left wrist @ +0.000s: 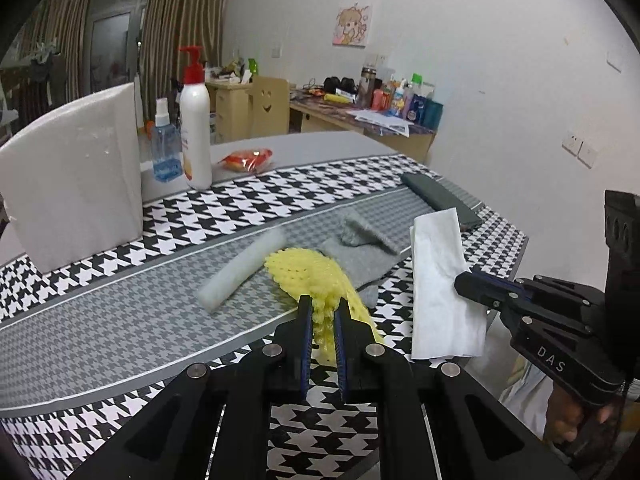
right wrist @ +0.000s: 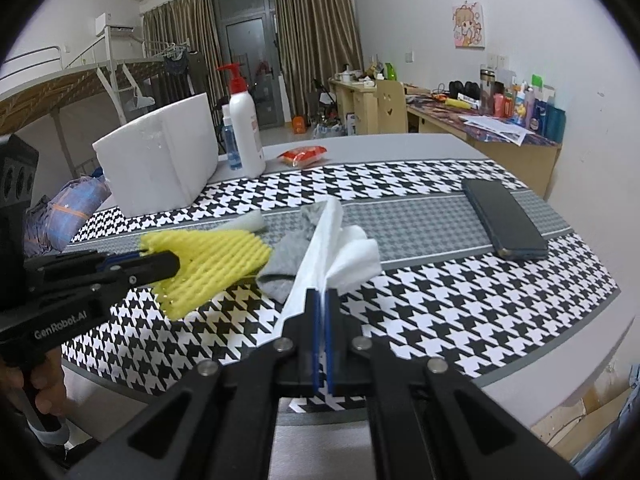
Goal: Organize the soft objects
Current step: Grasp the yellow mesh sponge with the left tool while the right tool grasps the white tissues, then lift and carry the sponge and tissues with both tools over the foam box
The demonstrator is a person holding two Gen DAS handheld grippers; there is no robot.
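Note:
My left gripper (left wrist: 323, 305) is shut on a yellow foam net (left wrist: 308, 276) and holds it just above the table; the net also shows in the right wrist view (right wrist: 216, 258). My right gripper (right wrist: 323, 295) is shut on a white tissue (right wrist: 340, 248), lifted off the table; in the left wrist view the tissue (left wrist: 440, 284) hangs from that gripper (left wrist: 464, 280). A grey sock (left wrist: 360, 246) lies on the table between them, also seen in the right wrist view (right wrist: 286, 260). A white foam roll (left wrist: 240, 270) lies left of the net.
A white foam box (left wrist: 76, 176) stands at the back left, with a lotion pump bottle (left wrist: 195, 128), a blue spray bottle (left wrist: 164, 148) and a red snack packet (left wrist: 246, 159) behind. A dark phone (right wrist: 504, 218) lies at the right. The table's front edge (right wrist: 520, 384) is close.

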